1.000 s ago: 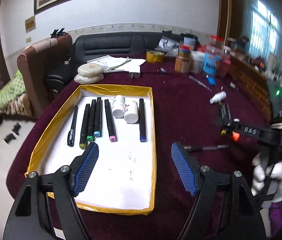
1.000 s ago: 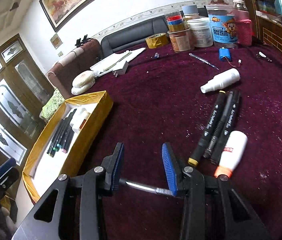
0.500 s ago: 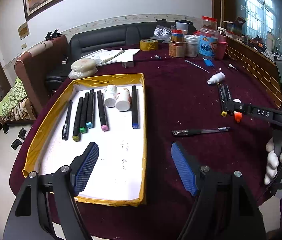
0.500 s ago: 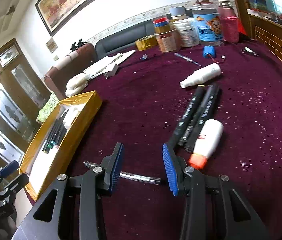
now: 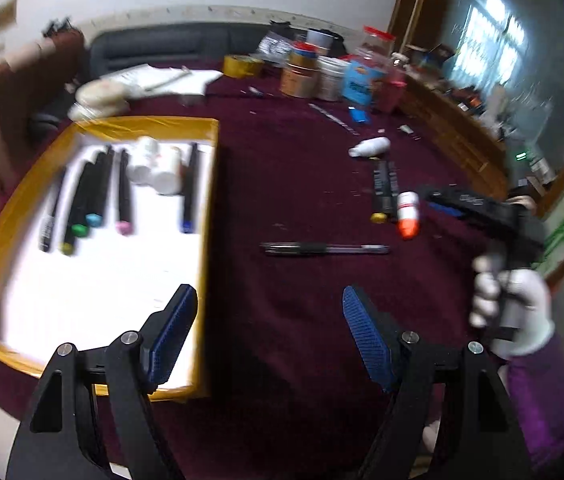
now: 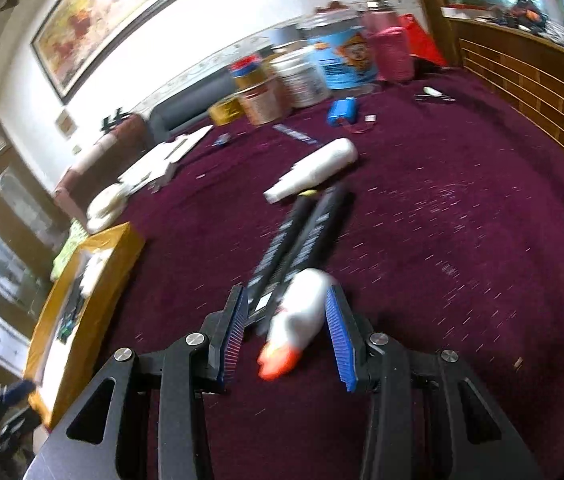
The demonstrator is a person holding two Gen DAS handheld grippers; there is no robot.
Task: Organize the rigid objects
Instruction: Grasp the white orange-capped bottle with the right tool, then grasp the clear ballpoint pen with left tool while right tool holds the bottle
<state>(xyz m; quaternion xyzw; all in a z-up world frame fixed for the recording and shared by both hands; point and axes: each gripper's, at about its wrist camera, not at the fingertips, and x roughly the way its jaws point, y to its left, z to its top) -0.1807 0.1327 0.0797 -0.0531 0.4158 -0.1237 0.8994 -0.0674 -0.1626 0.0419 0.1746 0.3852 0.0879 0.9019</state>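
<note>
A round table covered in maroon cloth (image 5: 289, 168) carries a gold-rimmed tray (image 5: 206, 184) on its left side. On the cloth lie a pen (image 5: 323, 248), 2 black markers (image 6: 293, 248) side by side, an orange-capped white bottle (image 6: 301, 320) beside them, and another white bottle (image 6: 313, 170) beyond. Jars and tins (image 6: 301, 76) crowd the far edge.

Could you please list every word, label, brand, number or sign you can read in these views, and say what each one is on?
No text can be read; both views are motion-blurred.
black markers: white lettering along the barrels, too blurred to read.
blue-labelled jar: cartoon figure and print, too blurred to read.
right gripper: pale marking on its side in the left wrist view, too blurred to read.
thin pen in the tray: white label, too blurred to read.
</note>
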